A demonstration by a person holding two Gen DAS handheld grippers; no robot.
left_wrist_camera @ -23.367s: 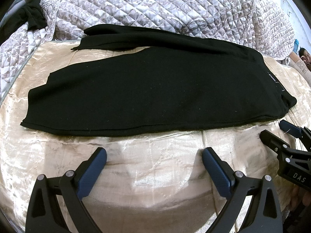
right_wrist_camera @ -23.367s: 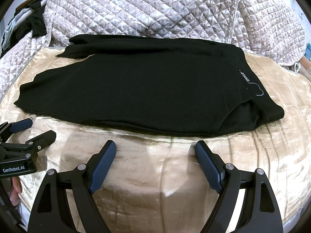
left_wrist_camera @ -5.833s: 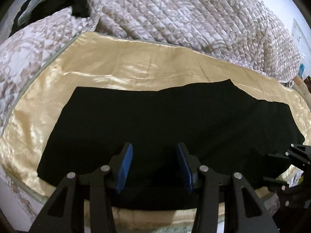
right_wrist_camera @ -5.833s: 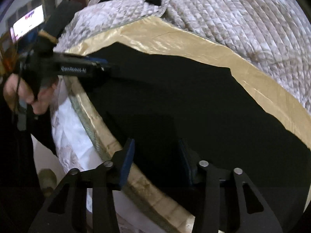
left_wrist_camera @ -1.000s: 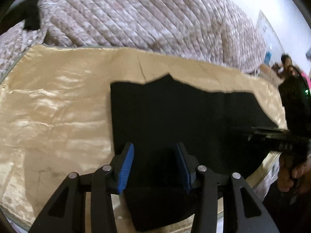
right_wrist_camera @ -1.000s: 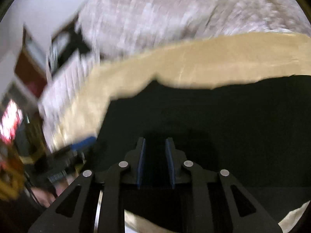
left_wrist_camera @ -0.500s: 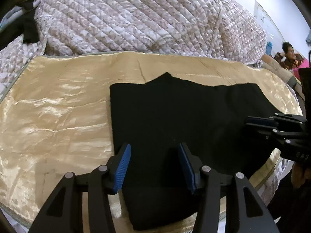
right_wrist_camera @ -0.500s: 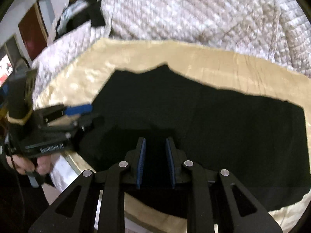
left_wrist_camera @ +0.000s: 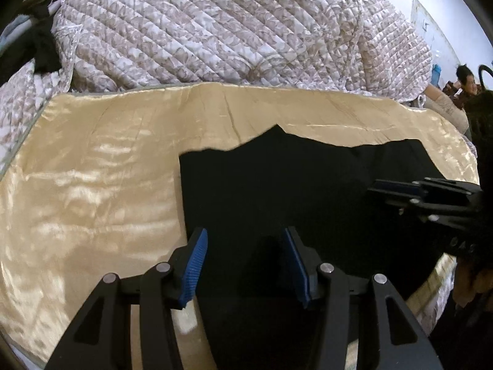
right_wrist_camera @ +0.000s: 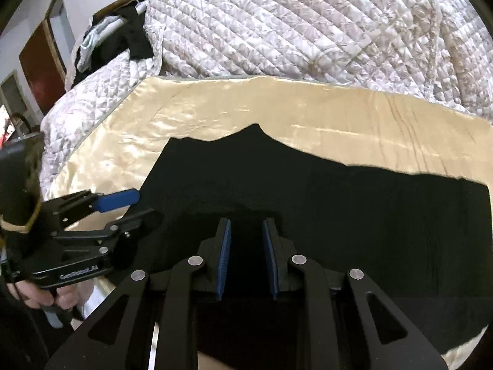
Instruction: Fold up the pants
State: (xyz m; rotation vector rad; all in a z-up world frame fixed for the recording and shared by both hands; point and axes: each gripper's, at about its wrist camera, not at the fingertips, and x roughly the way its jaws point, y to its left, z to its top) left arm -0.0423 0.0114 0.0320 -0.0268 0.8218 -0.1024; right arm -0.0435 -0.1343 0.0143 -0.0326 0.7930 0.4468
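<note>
Left gripper (left_wrist_camera: 245, 260) open, right gripper (right_wrist_camera: 246, 254) part-open, neither grasping. Black pants (left_wrist_camera: 292, 191): soft, limp, light; pinch the doubled left edge.

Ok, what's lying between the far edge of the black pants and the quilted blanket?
Only bare gold satin sheet. In both wrist views it runs unbroken from the pants to the quilted blanket, nothing resting on it.
</note>
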